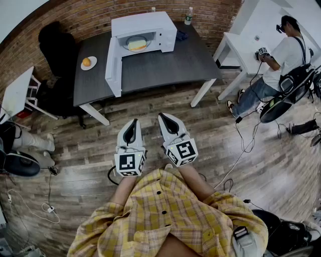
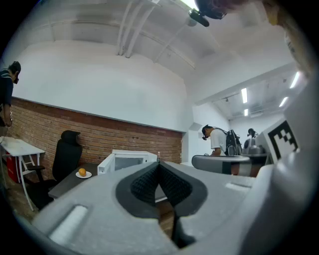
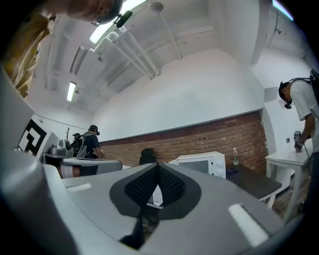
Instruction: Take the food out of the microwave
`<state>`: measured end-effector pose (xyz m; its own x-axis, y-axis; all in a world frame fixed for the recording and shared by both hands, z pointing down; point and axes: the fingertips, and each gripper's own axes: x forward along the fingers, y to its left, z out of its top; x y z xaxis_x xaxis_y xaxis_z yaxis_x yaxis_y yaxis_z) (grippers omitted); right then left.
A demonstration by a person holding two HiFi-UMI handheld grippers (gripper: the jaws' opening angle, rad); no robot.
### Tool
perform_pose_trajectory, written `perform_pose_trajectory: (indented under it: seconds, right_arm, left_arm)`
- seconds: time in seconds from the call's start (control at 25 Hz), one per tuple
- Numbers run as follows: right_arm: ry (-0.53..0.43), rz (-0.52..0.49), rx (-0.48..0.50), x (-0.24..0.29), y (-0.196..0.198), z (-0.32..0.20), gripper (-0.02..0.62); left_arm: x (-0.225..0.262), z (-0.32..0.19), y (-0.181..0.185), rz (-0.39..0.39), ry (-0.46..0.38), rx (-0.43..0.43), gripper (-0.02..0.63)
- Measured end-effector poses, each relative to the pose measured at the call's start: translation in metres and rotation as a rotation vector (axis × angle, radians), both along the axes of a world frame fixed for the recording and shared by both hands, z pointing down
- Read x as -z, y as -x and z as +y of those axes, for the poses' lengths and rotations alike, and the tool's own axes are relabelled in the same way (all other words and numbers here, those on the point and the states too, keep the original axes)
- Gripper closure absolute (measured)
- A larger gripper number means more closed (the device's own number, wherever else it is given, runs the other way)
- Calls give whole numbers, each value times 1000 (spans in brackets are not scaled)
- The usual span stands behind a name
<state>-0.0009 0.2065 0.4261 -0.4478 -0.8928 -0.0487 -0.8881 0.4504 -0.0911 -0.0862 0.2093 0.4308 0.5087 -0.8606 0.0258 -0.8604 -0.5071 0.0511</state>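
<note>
The white microwave [image 1: 144, 31] stands on the dark table [image 1: 165, 65], its door [image 1: 113, 68] swung open to the left. Inside lies the food, yellow and white, on a plate [image 1: 136, 44]. Both grippers hang over the wood floor well short of the table, pointing level toward it. My left gripper [image 1: 134, 122] is shut with nothing between its fingers, and my right gripper [image 1: 162, 117] is the same. The left gripper view shows the left gripper [image 2: 158, 163] with the microwave [image 2: 127, 160] far behind it. The right gripper view shows the right gripper [image 3: 157, 164] before the microwave [image 3: 202, 163].
A small plate with an orange [image 1: 89, 62] sits at the table's left end, a bottle [image 1: 188, 15] at its far right. A black office chair [image 1: 55, 47] stands left of the table. A person [image 1: 273, 65] works at a white desk [image 1: 241, 47] on the right. Cables [image 1: 246, 145] trail across the floor.
</note>
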Motion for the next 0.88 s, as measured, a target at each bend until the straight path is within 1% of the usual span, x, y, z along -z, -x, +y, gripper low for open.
perform_pose_trajectory:
  seconds: [0.16, 0.4, 0.64, 0.88]
  right_arm:
    - [3, 0, 8, -1, -4, 7, 592]
    - [3, -20, 44, -9, -24, 10, 592]
    - [6, -16, 91, -18, -51, 12, 592]
    - [1, -33, 138, -22, -83, 13, 592]
  left_arm:
    - [-1, 7, -1, -11, 4, 11, 606]
    - [-7, 9, -9, -4, 2, 29, 607]
    - [-13, 10, -28, 5, 2, 36, 607]
    - [-17, 9, -55, -4, -13, 58, 607]
